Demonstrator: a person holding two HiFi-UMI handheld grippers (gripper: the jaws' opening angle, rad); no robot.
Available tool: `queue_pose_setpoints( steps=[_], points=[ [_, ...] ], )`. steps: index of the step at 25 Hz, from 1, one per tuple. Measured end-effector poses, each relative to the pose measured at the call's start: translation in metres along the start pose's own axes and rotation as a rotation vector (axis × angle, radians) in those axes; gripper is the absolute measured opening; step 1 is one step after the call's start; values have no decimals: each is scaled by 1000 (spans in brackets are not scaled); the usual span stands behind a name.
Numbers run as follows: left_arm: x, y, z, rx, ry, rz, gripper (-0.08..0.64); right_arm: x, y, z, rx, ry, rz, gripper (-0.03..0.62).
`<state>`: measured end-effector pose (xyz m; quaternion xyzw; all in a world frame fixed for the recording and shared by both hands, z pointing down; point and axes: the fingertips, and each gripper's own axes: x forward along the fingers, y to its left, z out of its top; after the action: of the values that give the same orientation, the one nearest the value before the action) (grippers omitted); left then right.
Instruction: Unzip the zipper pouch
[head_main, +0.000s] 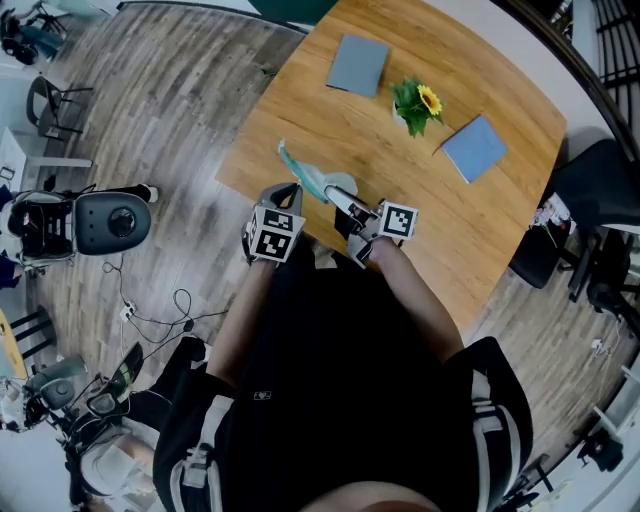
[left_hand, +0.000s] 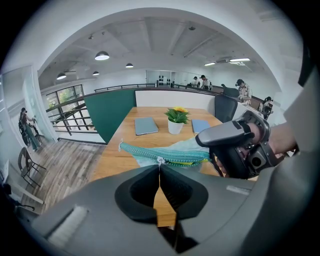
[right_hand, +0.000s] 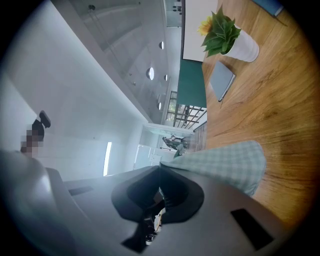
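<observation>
The zipper pouch is found at the centre of the head view, over the lower left edge of the tabletop, stretched between the two grippers. Whether it rests on the wood or is lifted clear cannot be told.

The jaws of the left gripper are pressed together. The small silver pull tab is seen right at their tips, so it is judged to be pinched there. The jaws of the right gripper are closed on the checked fabric at the pouch's other end.

In the left gripper view the pouch's long axis runs nearly level across the frame, from middle left to the right gripper at middle right, with the pull tab about midway along it. A yellowish gap is shown right of the tab and is taken as the opened stretch. The teal teeth left of the tab look joined. The coming move is therefore judged to be a pull toward the left of that frame, along the zipper and away from the right gripper, by which the cloth is anchored.

No brand, label or readable writing is seen on the pouch.
</observation>
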<state>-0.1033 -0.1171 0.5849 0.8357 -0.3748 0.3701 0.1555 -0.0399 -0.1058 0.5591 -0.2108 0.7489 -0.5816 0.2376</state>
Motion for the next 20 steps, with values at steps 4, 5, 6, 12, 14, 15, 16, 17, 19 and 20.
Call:
queue_pose_setpoints(
  steps=[4,5,6,12,14,15,16,17,19,20],
  points=[
    [-1,0,4,9,-8,-6,8,-2,3,2,-4,-5,-4,6],
    [0,0,5,10,-8,-6,9,-2,3,3,-5,-6,-3,6],
    [0,0,5,12,-7,-7,9,-3,3,3,-7,-7,-3,6],
    [5,2,6,19,-5,-8,8,-3,2,5,-14,-9,-7,6],
    [4,4,6,19,-9,-7,9,-3,3,4,-15,-7,-6,6],
    [4,4,7,22,-11,-7,9,-3,3,4,-15,-7,-6,6],
    [4,5,8,25,-13,-5,9,-2,4,4,-16,-6,-3,6],
    [4,5,8,26,-13,-3,9,-1,5,4,-18,-5,0,6],
    [3,6,8,21,-4,-1,9,0,6,4,-20,-2,4,6],
    [3,6,8,19,-1,-2,9,-1,6,4,-20,-1,4,6]
  ],
)
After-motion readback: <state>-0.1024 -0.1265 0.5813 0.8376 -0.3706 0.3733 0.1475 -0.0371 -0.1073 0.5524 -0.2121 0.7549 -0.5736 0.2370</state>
